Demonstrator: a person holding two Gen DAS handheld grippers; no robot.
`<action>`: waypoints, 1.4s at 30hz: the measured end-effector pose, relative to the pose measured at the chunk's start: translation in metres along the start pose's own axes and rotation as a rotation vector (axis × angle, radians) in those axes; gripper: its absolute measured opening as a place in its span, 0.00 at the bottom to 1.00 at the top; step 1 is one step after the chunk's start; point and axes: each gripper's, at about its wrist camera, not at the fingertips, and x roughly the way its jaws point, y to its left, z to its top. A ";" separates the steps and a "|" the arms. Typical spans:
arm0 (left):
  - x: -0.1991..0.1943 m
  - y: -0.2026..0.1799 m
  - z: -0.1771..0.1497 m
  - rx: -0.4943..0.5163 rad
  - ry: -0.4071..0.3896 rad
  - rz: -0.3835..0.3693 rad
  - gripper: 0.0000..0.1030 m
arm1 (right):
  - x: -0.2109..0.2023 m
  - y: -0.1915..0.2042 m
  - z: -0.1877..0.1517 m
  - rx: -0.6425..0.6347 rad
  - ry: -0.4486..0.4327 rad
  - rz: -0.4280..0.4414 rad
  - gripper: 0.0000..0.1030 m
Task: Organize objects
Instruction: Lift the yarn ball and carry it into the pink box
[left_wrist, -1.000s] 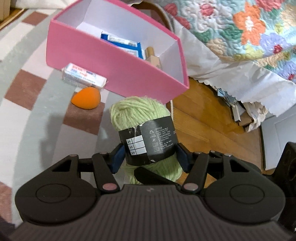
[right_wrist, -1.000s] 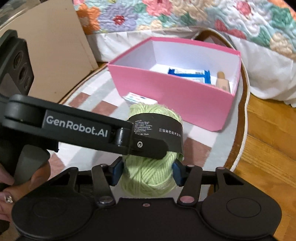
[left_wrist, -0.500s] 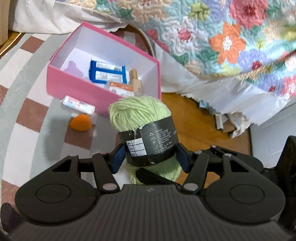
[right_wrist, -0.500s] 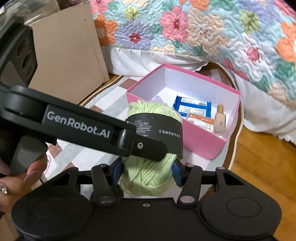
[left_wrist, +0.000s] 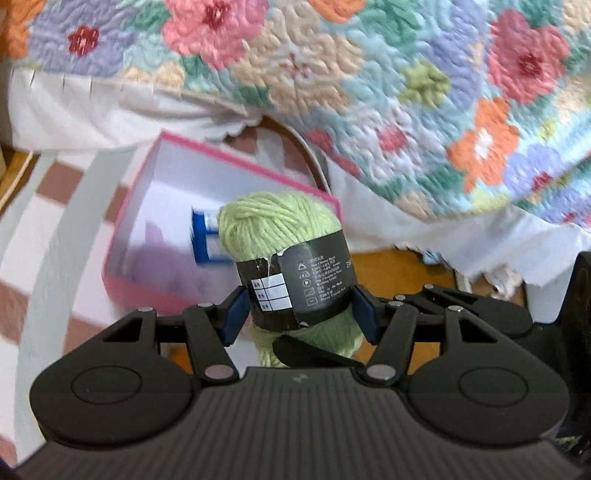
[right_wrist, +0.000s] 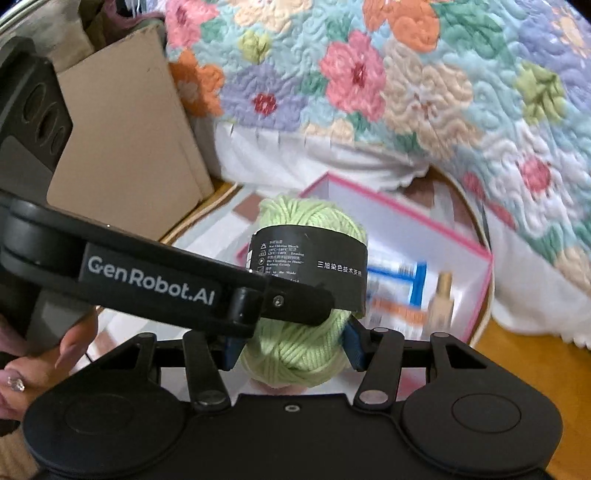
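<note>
Rug (left_wrist: 44, 236) by quilt: both grippers (left_wrist: 299, 314) (right_wrist: 291, 347) pinch yarn (left_wrist: 284, 229) above box (left_wrist: 147, 291); uneven release could drop it outside.

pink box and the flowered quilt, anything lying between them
In the left wrist view only a white bed skirt hangs between the pink box and the flowered quilt, with a strip of checked rug under it. Nothing loose shows there.

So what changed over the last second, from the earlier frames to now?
Both grippers, the left and the right, lifted the green yarn ball higher above the rug, so the pink box now sits farther below and looks smaller. The grip is unchanged: both stay shut on the yarn, and the box contents stay put.
</note>
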 end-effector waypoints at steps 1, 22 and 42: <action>0.006 0.003 0.005 0.006 -0.005 0.012 0.58 | 0.009 -0.006 0.004 0.007 -0.021 0.000 0.57; 0.153 0.086 0.030 -0.056 0.042 0.099 0.56 | 0.179 -0.078 0.007 0.038 0.044 0.025 0.57; 0.151 0.096 0.027 -0.099 -0.047 0.221 0.37 | 0.195 -0.087 0.005 0.327 0.073 0.047 0.39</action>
